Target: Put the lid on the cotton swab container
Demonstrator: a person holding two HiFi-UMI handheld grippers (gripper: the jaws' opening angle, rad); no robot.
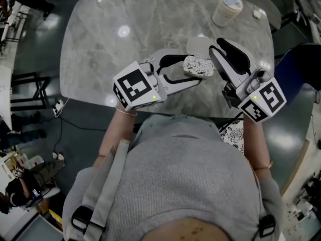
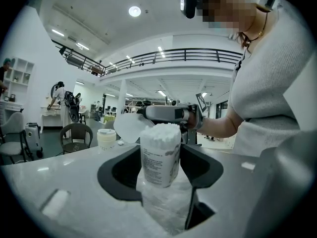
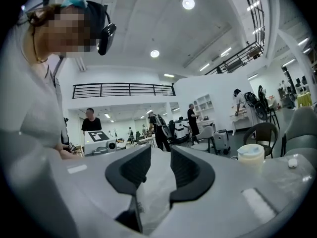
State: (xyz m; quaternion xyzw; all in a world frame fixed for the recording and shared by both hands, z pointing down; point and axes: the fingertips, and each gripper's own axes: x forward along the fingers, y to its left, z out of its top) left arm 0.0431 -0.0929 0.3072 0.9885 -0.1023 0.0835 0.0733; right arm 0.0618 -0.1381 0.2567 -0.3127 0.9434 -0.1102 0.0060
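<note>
My left gripper [image 1: 193, 70] is shut on the cotton swab container [image 1: 198, 66], a clear tub packed with white swabs and open at the top. In the left gripper view the container [image 2: 159, 155] stands upright between the two dark pads. A pale translucent lid [image 2: 129, 128] hangs tilted just left of the tub's top, at the tips of my right gripper [image 2: 143, 114]. In the head view the lid [image 1: 196, 44] shows behind the container, left of my right gripper [image 1: 217, 45]. The right gripper [image 3: 159, 155] is open, with nothing between its jaws in its own view. What holds the lid up is unclear.
The grey marble table [image 1: 125, 44] lies below both grippers. A white lidded cup [image 1: 226, 9] stands at its far right, with a small white piece [image 1: 257, 14] beside it. Dark chairs stand round the table, and people move about far back in the hall.
</note>
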